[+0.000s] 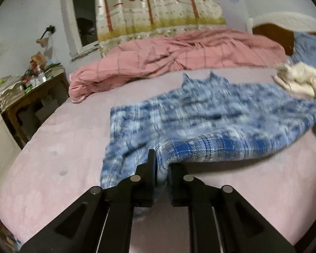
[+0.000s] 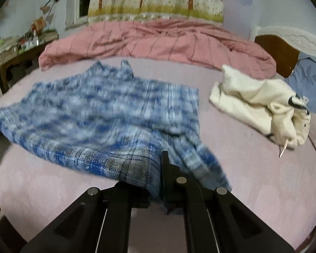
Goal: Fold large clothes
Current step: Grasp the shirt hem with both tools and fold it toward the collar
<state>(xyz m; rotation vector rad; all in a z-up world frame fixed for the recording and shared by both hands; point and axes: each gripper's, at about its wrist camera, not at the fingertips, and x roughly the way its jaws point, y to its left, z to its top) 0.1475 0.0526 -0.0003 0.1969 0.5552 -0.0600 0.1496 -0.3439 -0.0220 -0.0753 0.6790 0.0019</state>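
A blue and white plaid shirt [image 1: 200, 113] lies spread on the pink bed sheet [image 1: 52, 147], its collar pointing toward the far side. My left gripper [image 1: 158, 164] is shut on the shirt's near hem, which is lifted off the sheet. In the right wrist view the same plaid shirt [image 2: 99, 113] spreads to the left, and my right gripper [image 2: 161, 164] is shut on the other near corner of the hem. The raised edge hangs between the two grippers. The cloth is blurred by motion.
A crumpled cream garment [image 2: 259, 105] lies to the right on the bed sheet [image 2: 242, 179]. A pink quilt [image 1: 179, 52] is bunched along the far side. A cluttered wooden side table [image 1: 29, 90] stands at the left, a wooden headboard [image 2: 278, 57] and blue pillow [image 2: 309, 78] at the right.
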